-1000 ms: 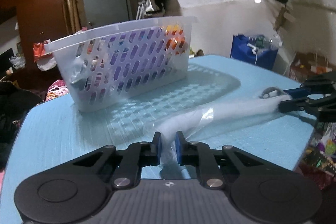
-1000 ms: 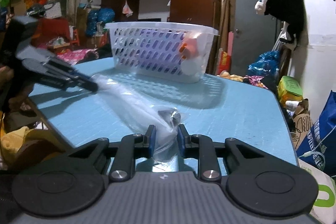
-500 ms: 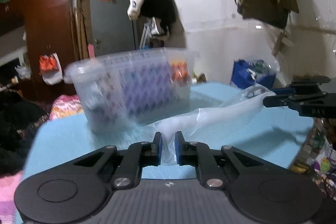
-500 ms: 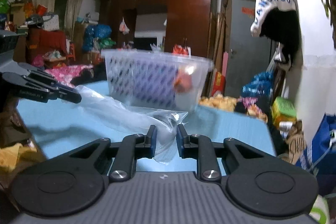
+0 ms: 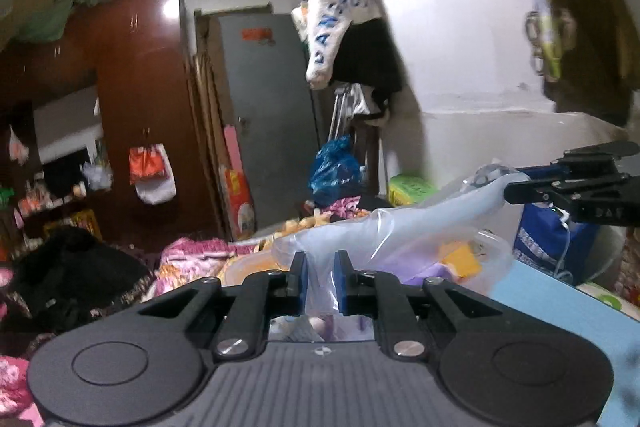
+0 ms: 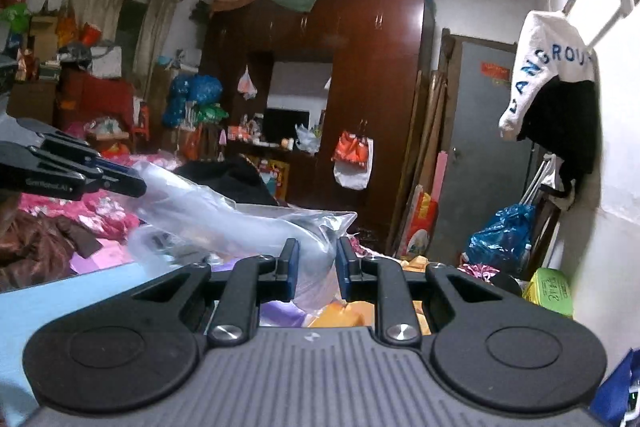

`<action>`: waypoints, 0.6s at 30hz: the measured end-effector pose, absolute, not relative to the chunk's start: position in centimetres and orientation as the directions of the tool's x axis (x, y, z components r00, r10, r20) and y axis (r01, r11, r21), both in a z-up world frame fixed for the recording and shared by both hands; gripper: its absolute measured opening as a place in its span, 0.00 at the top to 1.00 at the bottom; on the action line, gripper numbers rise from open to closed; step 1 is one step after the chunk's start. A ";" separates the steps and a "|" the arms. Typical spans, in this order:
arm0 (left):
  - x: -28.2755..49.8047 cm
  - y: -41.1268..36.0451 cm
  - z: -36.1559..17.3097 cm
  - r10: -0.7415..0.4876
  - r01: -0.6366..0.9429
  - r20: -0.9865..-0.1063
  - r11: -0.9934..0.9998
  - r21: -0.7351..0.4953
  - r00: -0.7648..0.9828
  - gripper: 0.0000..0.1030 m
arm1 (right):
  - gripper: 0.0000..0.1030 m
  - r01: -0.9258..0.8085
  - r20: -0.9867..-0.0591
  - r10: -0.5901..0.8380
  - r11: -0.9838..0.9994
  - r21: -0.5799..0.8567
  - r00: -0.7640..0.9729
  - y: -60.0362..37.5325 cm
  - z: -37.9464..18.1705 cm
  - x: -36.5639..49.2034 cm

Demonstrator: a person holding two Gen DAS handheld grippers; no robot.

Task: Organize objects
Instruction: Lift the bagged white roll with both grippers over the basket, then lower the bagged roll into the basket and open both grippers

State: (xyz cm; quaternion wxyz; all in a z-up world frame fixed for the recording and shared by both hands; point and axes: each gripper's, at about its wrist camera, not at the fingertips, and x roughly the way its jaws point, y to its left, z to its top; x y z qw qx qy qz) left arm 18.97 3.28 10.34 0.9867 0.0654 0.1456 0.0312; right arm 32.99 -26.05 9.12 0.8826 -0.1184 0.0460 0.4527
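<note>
Left gripper (image 5: 321,279): fingers clamped on one end of the clear plastic bag (image 5: 400,231).
Right gripper (image 6: 314,267): fingers pinching the bag's other end, so the film spans taut between both.
Bag position: lifted, over the white basket (image 5: 494,251), probably for lowering in.
Tabletop (image 5: 560,311): blue, beneath the basket.

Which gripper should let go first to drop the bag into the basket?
Probably the right gripper: in its view the bag hangs over the basket's contents, and the weighted end sits at its jaws. The left gripper can then release.
</note>
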 end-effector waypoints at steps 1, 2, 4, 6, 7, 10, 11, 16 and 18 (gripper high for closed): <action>19.9 3.8 10.2 0.087 -0.053 -0.289 0.991 0.126 0.953 0.83 | 0.78 -0.812 -0.201 0.787 0.562 -0.159 0.584 -25.5 8.8 33.7; 20.9 4.1 9.8 0.096 -0.061 -0.303 0.990 0.124 0.948 0.83 | 0.78 -0.815 -0.220 0.785 0.561 -0.146 0.580 -24.7 8.5 34.6; 22.3 4.3 8.9 0.109 -0.069 -0.327 0.989 0.132 0.939 0.83 | 0.78 -0.817 -0.234 0.783 0.559 -0.142 0.576 -23.8 7.7 35.3; 23.0 4.3 8.2 0.113 -0.066 -0.346 0.987 0.145 0.931 0.83 | 0.78 -0.811 -0.252 0.771 0.568 -0.145 0.585 -23.4 6.9 35.6; 23.0 4.4 7.9 0.113 -0.065 -0.348 0.987 0.147 0.931 0.83 | 0.78 -0.811 -0.261 0.769 0.568 -0.139 0.584 -23.3 6.7 35.8; 22.9 4.6 7.2 0.109 -0.068 -0.343 0.989 0.130 0.933 0.79 | 0.78 -0.812 -0.275 0.766 0.569 -0.128 0.581 -23.2 5.8 36.3; 22.7 4.4 6.9 0.127 -0.082 -0.329 0.986 0.147 0.936 0.76 | 0.71 -0.812 -0.278 0.765 0.571 -0.126 0.581 -23.4 5.8 36.3; 21.7 5.2 6.4 0.191 -0.162 -0.205 0.975 0.152 0.960 0.06 | 0.03 -0.776 -0.231 0.744 0.624 -0.094 0.627 -24.6 5.9 36.4; 21.1 5.3 6.5 0.173 -0.149 -0.198 0.981 0.127 0.965 0.06 | 0.00 -0.779 -0.230 0.750 0.623 -0.072 0.621 -24.9 6.2 36.1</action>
